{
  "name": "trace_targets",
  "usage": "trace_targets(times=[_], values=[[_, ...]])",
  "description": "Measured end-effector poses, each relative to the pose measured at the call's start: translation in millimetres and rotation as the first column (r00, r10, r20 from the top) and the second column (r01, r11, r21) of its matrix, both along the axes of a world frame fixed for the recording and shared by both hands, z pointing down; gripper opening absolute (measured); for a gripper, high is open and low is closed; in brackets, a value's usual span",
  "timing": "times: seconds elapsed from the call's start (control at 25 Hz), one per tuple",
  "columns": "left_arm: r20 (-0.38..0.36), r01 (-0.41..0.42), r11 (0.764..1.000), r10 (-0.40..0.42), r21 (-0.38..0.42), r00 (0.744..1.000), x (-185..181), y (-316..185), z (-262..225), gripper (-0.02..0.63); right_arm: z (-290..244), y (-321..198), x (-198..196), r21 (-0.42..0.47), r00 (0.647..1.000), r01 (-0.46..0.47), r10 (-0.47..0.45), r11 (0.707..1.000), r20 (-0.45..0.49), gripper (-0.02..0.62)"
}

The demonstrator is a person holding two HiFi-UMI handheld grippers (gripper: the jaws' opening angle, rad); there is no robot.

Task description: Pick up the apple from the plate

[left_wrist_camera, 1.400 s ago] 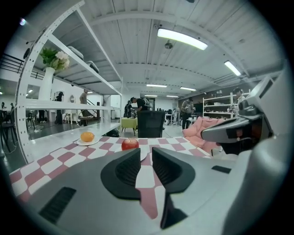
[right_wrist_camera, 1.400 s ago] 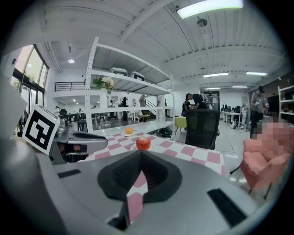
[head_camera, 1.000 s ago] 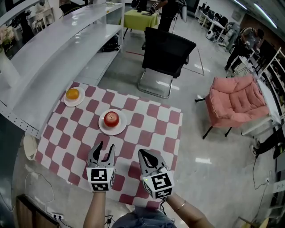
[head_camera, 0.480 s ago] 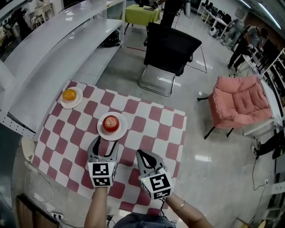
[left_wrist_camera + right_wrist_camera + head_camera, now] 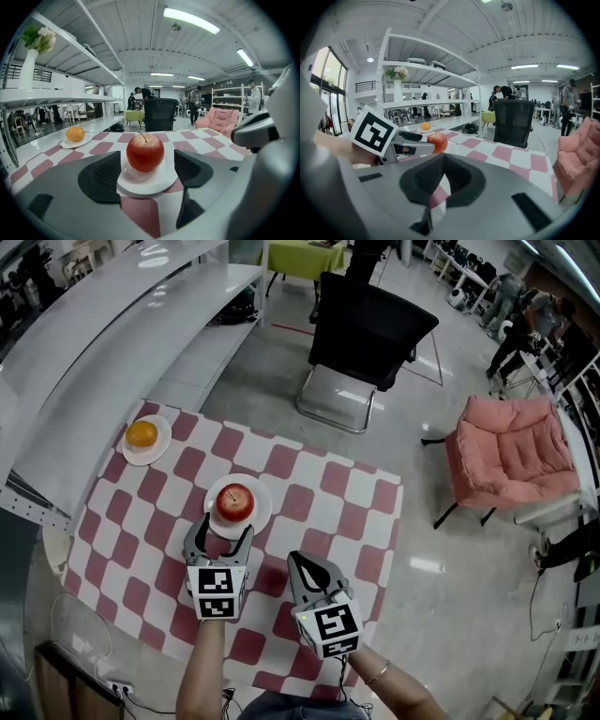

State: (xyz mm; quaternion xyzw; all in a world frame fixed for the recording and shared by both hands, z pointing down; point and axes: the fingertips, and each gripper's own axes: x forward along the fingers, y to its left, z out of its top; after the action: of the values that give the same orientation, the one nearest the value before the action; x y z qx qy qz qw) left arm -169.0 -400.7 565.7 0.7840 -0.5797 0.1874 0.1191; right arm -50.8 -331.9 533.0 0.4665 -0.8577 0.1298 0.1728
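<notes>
A red apple (image 5: pixel 235 502) sits upright on a white plate (image 5: pixel 260 517) near the middle of the checked table. My left gripper (image 5: pixel 222 532) is just short of it, jaws wide and still opening, and its fingertips reach the plate's near rim. In the left gripper view the apple (image 5: pixel 145 152) and plate (image 5: pixel 149 183) lie ahead of the gripper (image 5: pixel 145 174), centred in its gap, and the pads touch nothing. My right gripper (image 5: pixel 307 570) hovers to the right and nearer me, jaws shut and empty. The right gripper view shows its gripper (image 5: pixel 443 180) with the apple (image 5: pixel 437 142) far left.
An orange (image 5: pixel 142 434) lies on a second small plate (image 5: pixel 159 444) at the table's far left corner. White shelving (image 5: pixel 84 352) runs along the left. A black chair (image 5: pixel 370 334) stands beyond the table, a pink chair (image 5: pixel 511 451) to the right.
Both grippers have moved forward over the table toward the apple plate. The left jaws have spread much wider. The right jaws stay shut.
</notes>
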Motion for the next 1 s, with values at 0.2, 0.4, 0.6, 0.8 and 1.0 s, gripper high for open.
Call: trace_targets(times=[0.2,0.4,0.6,0.8,1.0], values=[[0.002,0.005,1.0,-0.005,-0.014,1.0,4,-17,8,0.356,8,-9,-4,-0.006,1.0,0.01,-0.01,1.0,-0.002,0.009],[0.007,0.027,0.999,-0.027,-0.022,1.0,3,-28,14,0.364,16,-11,-1,-0.023,1.0,0.0,0.0,1.0,-0.003,0.009],[0.012,0.022,0.999,-0.021,-0.043,1.0,4,-37,21,0.371,22,-14,1,-0.036,1.0,-0.001,0.001,0.999,-0.01,0.009],[0.013,0.02,0.999,-0.02,-0.046,1.0,7,-45,26,0.371,28,-16,3,-0.045,1.0,-0.003,0.003,0.999,-0.015,0.009],[0.006,0.034,0.998,-0.033,-0.046,0.999,8,-53,27,0.371,31,-18,5,-0.054,1.0,-0.005,0.004,0.999,-0.018,0.009]])
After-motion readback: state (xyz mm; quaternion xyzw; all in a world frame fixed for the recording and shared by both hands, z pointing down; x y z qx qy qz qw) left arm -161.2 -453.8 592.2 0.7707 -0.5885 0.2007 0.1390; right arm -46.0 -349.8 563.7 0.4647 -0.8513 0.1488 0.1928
